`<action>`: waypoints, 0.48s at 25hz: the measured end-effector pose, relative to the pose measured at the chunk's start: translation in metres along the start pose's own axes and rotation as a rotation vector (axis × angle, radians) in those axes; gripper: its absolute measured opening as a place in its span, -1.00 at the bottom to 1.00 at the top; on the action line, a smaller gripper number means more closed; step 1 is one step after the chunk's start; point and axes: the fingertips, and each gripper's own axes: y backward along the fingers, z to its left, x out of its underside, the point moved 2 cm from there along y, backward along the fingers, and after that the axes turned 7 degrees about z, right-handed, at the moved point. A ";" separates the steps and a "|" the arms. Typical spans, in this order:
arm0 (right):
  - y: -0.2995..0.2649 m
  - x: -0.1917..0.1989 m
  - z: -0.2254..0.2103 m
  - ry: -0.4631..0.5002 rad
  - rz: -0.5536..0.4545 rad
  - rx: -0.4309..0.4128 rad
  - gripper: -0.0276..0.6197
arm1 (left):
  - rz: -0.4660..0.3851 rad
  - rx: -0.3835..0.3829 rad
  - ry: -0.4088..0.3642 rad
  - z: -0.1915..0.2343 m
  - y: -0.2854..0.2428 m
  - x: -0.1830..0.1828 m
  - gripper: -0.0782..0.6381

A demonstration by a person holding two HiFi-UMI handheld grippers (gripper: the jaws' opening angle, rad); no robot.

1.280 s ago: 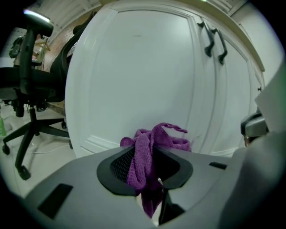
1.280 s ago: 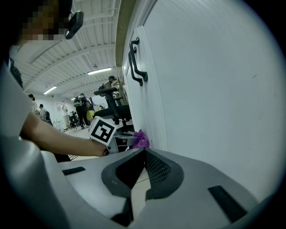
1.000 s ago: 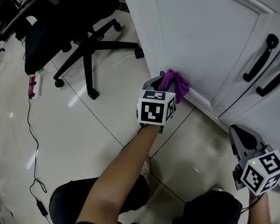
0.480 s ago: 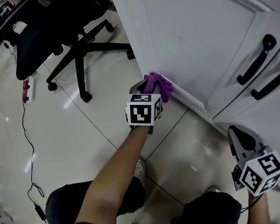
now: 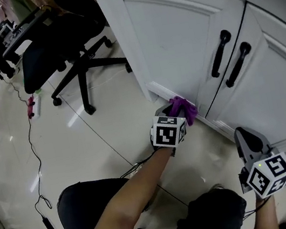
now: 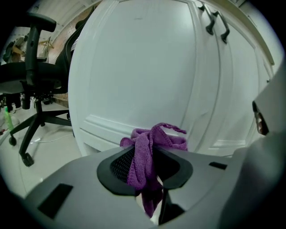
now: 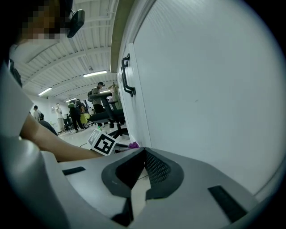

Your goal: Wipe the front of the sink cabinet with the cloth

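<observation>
The white sink cabinet [image 5: 173,34] has two doors with black handles [image 5: 221,53]. A purple cloth [image 5: 183,108] is pressed against the moulding at the foot of the left door, near the gap between the doors. My left gripper [image 5: 178,112] is shut on it. In the left gripper view the cloth [image 6: 147,145] bunches up between the pads of that gripper [image 6: 145,165], with the cabinet door [image 6: 134,67] just beyond. My right gripper [image 5: 248,143] hangs low at the right, beside the right door, shut with nothing in it. In its own view the right gripper [image 7: 145,151] points along the cabinet front [image 7: 201,89].
A black office chair [image 5: 62,59] stands on the tiled floor to the left of the cabinet. A power strip [image 5: 34,103] and its cable [image 5: 35,174] lie further left. My knees are below the left arm. Several people stand far off in the room [image 7: 96,96].
The left gripper has slid the cloth rightward along the cabinet's bottom moulding, from the left corner toward the door gap. The right gripper has stayed in place.
</observation>
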 end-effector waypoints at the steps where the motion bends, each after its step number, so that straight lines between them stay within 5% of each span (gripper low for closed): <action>1: 0.007 -0.001 -0.002 -0.003 -0.007 0.008 -0.91 | 0.003 0.016 0.002 -0.011 0.001 0.002 -0.47; 12: 0.074 0.003 -0.014 0.004 -0.027 0.076 -0.91 | -0.031 0.128 -0.052 -0.083 0.023 -0.005 -0.47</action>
